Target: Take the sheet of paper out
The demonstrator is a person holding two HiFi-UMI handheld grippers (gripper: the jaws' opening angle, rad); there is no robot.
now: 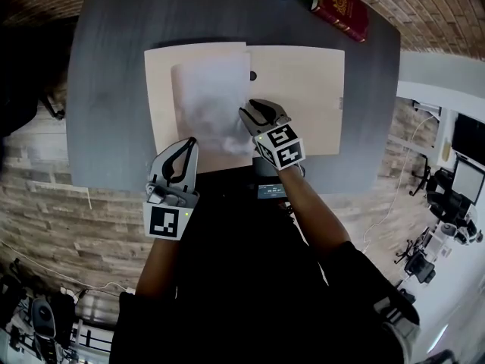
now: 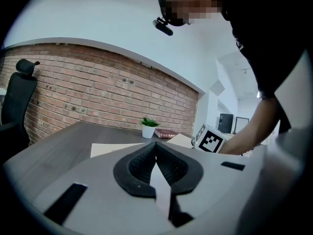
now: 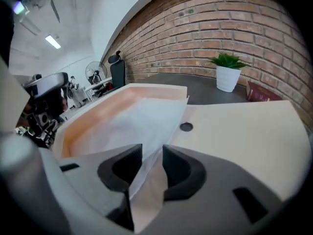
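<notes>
The right gripper (image 1: 254, 111) is held open, with the sheet of paper (image 1: 208, 101) passing between its jaws. The left gripper (image 1: 189, 142) is closed empty, with the folder (image 1: 303, 105) ahead of it.

No legible text; only coded square markers on left cube (image 1: 165, 222) and right cube (image 1: 280, 145).
</notes>
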